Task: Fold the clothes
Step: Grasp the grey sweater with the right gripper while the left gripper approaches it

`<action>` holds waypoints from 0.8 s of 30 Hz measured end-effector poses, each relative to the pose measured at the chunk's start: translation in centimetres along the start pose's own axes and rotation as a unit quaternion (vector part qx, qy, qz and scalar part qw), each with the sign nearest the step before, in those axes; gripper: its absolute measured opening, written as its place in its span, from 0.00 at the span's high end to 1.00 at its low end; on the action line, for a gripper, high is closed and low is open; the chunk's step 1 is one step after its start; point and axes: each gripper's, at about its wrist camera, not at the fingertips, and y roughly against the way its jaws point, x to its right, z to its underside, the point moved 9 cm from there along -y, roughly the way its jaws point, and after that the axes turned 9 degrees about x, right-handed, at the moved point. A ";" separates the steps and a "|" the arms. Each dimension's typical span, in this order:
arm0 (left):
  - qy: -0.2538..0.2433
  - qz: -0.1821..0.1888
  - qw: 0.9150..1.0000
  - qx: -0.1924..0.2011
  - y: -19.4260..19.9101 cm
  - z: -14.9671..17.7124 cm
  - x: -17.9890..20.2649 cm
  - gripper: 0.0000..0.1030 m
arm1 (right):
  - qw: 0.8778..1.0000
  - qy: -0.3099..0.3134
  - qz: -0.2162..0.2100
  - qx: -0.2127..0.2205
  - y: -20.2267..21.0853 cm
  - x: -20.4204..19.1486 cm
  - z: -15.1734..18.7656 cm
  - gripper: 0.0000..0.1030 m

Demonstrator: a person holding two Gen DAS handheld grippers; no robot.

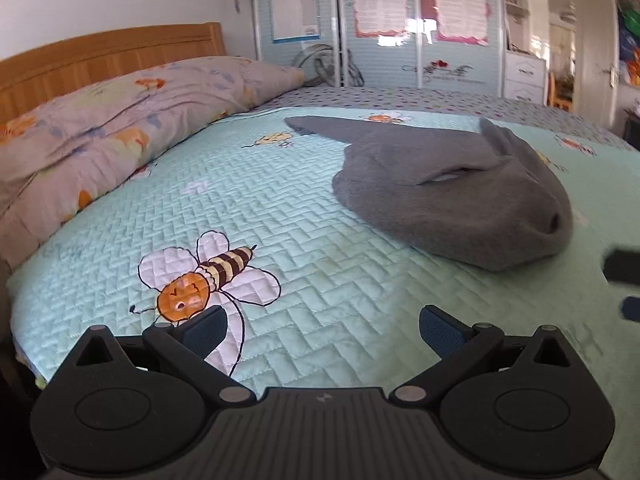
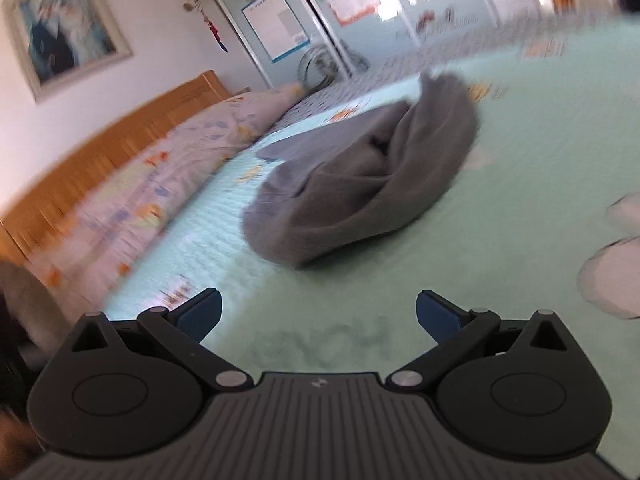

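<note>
Nearest the left wrist camera, the left gripper (image 1: 323, 330) hangs over the mint quilted bedspread (image 1: 320, 280) with its blue-padded fingers (image 1: 440, 330) spread wide and nothing between them; a stitched bee (image 1: 208, 276) lies just under its left finger. The right gripper (image 2: 319, 314) is likewise spread and empty above bare bedspread, where faint dark lettering (image 2: 324, 342) shows between its fingers; that view is motion-blurred, so the letters cannot be read. Ahead of both grippers, well apart from either, the grey garment (image 1: 448, 196) lies bunched in a rounded heap on the bedspread, one flat part reaching out toward the headboard side and a raised peak at its far edge. Between the grippers and the garment the bedspread is open and flat. In the left wrist view, a dark blurred shape (image 1: 622, 266) cuts in at the frame edge on the side of the garment away from the headboard. To the headboard side of the garment, a floral pillow or folded duvet (image 1: 120, 120) runs along the wooden headboard (image 1: 100, 56). Beyond the garment, the bedspread gives way to a dotted sheet (image 1: 400, 98) at the bed's far edge, then the pale sliding wardrobe doors (image 1: 380, 40) with posters on them.
</note>
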 end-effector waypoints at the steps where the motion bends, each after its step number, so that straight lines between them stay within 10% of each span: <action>1: 0.003 -0.001 1.000 0.004 -0.2 0.1 -0.2 0.01 | 1.000 -0.027 -0.005 -0.007 -1.1 0.1 -0.1 0.00; 9: 0.011 -0.025 0.997 0.070 -1.9 0.0 -1.5 0.01 | 0.985 -0.174 -0.007 0.002 -8.8 2.0 -0.9 0.02; 12: 0.003 -0.039 0.996 0.084 -2.8 0.2 -2.0 0.01 | 0.981 -0.195 -0.020 -0.011 -10.9 1.6 -1.0 0.43; 13: 0.003 -0.039 0.996 0.083 -3.2 0.3 -2.0 0.01 | 0.977 -0.211 -0.025 -0.023 -11.8 1.5 -0.7 0.71; 16: 0.006 -0.030 0.997 0.067 -4.2 0.7 -2.1 0.01 | 0.971 -0.234 -0.022 -0.029 -13.7 1.2 -0.1 0.94; 24: 0.005 -0.026 0.998 0.059 -4.8 1.1 -2.2 0.01 | 0.988 -0.135 -0.046 0.065 -9.5 -3.1 -6.0 0.95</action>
